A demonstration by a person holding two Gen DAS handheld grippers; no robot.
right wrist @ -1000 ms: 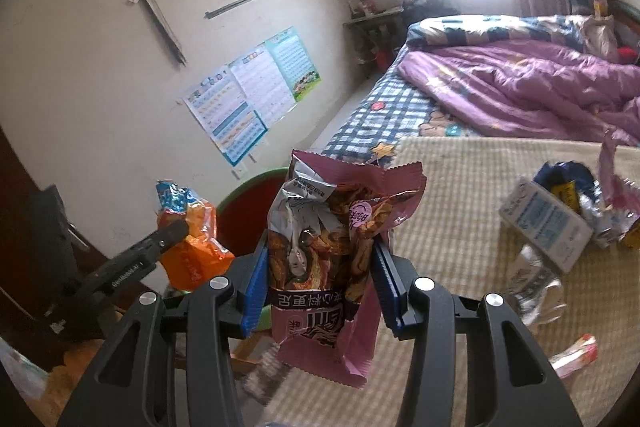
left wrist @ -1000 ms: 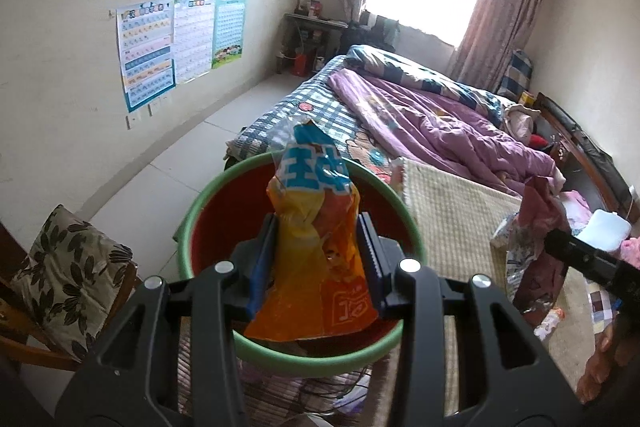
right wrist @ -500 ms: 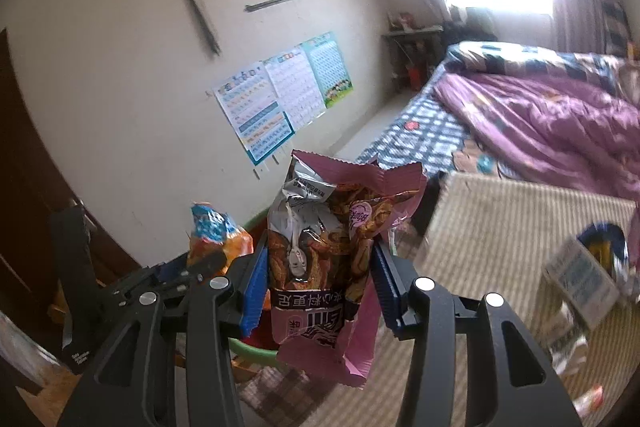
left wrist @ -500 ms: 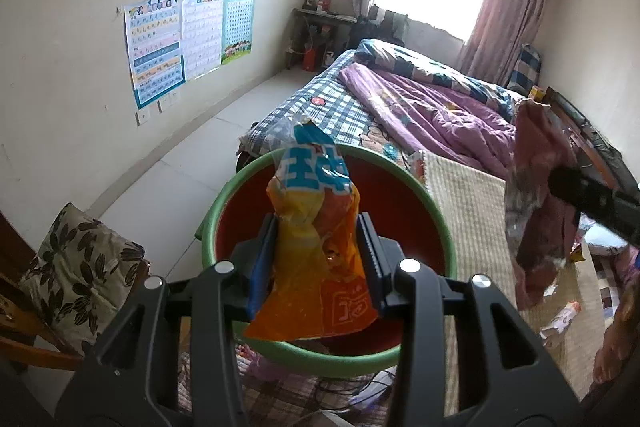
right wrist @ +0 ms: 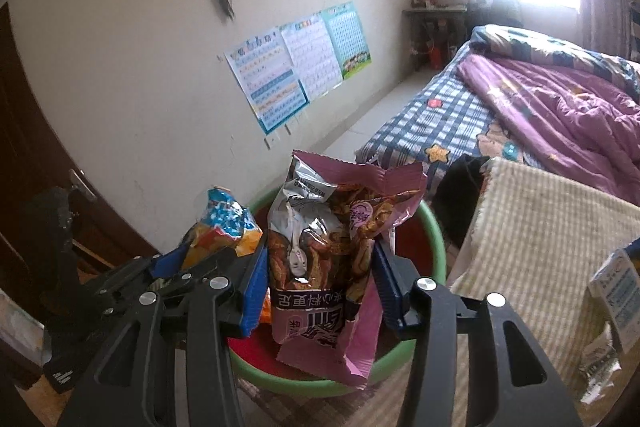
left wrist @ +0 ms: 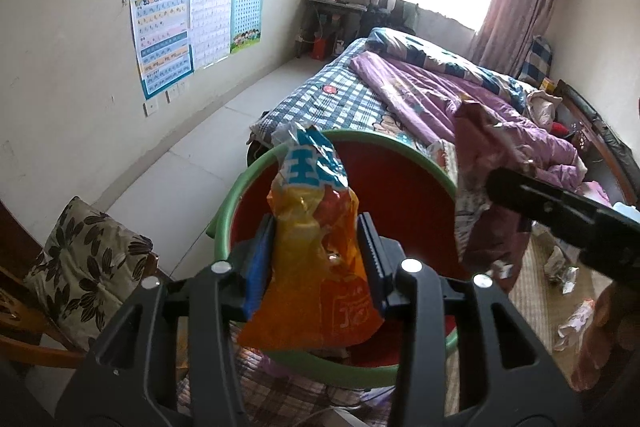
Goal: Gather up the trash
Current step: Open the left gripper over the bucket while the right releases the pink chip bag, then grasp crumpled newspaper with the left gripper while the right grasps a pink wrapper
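My left gripper (left wrist: 316,239) holds an orange and blue snack bag (left wrist: 312,211) upright over a red basin with a green rim (left wrist: 400,147). Its jaws are opening, with the pads still against the bag. My right gripper (right wrist: 320,267) is shut on a crumpled pink snack bag (right wrist: 328,227) and hangs over the same basin's rim (right wrist: 434,239). In the left wrist view the pink bag (left wrist: 488,211) hangs at the basin's right edge. In the right wrist view the orange bag (right wrist: 224,223) sits just to the left.
A straw mat (right wrist: 540,227) to the right carries a white carton (right wrist: 616,291) and crumpled wrappers (left wrist: 560,263). Beyond it lies a bed with a purple quilt (left wrist: 440,95). A chair with a floral cushion (left wrist: 84,263) stands left of the basin, and a dark door (right wrist: 24,147) is close by.
My right gripper has carried the pink bag leftwards from over the mat to the basin, rolling a little. The left gripper has sunk slightly closer over the basin with the orange bag.
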